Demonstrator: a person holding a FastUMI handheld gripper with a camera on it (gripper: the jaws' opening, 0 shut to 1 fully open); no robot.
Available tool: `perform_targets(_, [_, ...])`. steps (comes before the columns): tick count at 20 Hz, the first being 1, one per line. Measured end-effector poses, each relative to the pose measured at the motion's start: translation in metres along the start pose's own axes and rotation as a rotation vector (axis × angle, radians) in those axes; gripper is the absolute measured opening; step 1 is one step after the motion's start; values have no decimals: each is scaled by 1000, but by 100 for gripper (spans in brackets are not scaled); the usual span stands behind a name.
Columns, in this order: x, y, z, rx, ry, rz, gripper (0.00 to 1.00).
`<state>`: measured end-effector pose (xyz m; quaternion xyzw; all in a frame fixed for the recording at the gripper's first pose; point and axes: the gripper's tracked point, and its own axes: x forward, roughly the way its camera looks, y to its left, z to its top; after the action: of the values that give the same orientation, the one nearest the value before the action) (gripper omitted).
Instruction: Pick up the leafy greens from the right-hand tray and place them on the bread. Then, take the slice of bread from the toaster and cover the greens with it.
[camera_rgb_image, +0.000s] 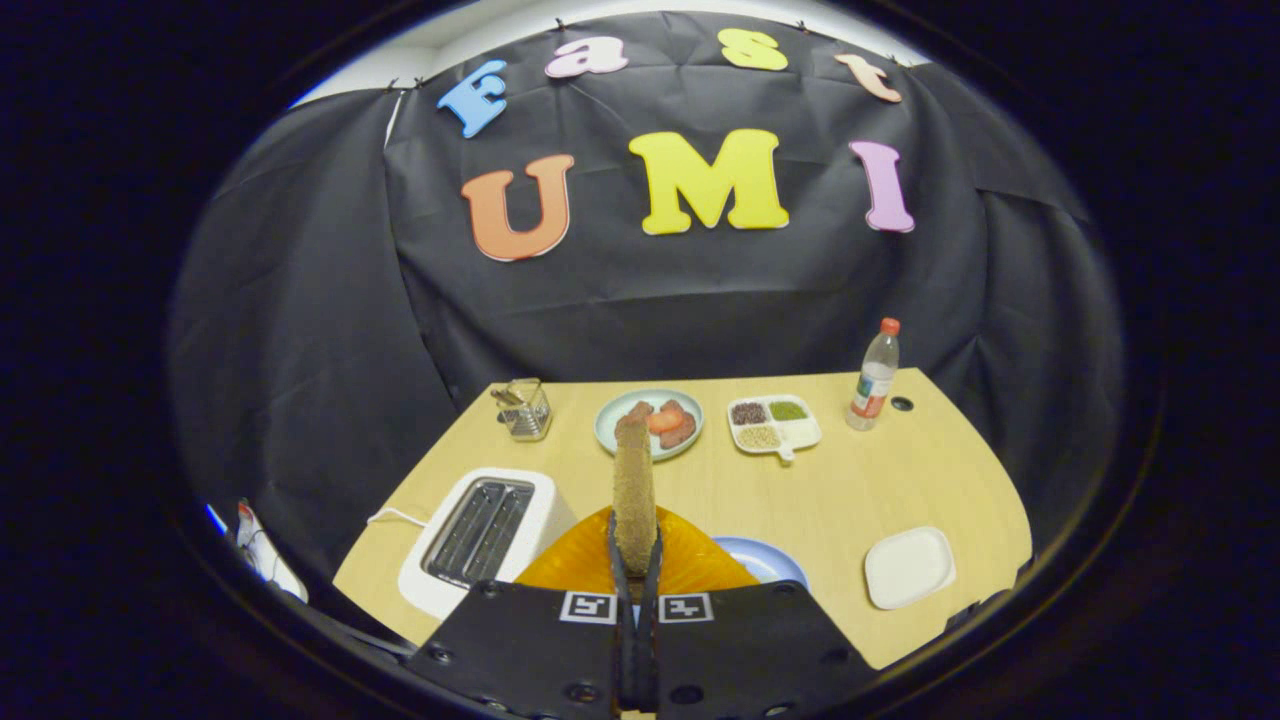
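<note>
Desk (860, 500) of pale wood carries everything here, set against the black cloth wall of the booth. White toaster (480, 540) stands near the desk's front left corner, both slots showing dark. Just ahead of my gripper lies an orange, ribbed thing (690, 562) I cannot name for sure, and beside it the rim of a pale blue plate (765, 560), both near the front edge. A small white square tray (908, 567) sits toward the front right corner. Along the back edge, from left to right: a clear holder (524, 408) with utensils, a round pale plate (650, 422) with reddish and brown food, a white divided dish (774, 424) with dark, green and tan fillings, and a clear bottle (874, 376) with a red cap, upright near the back right corner.

My gripper (636, 560) is nearly closed: both fingers (617, 575) press on the slice of bread (634, 490), which stands on edge between them, lifted above the orange thing.
</note>
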<state>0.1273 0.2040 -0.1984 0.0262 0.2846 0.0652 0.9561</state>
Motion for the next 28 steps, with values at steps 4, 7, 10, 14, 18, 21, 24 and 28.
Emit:
perform_targets(4, [25, -18, -44, 24, 75, 5, 0])
perform_targets(7, [36, -22, -73, 70, 126, 40, 1])
perform_targets(10, [44, -31, -93, 136, 176, 58, 1])
perform_targets(14, [54, -39, -101, 155, 179, 91, 1])
perform_targets(18, [59, -61, -105, 112, 172, 60, 9])
perform_targets(21, [66, -79, -109, 95, 183, 36, 21])
perform_targets(24, [70, -96, -113, 89, 192, 14, 40])
perform_targets(28, [75, -110, -117, 56, 210, 1, 63])
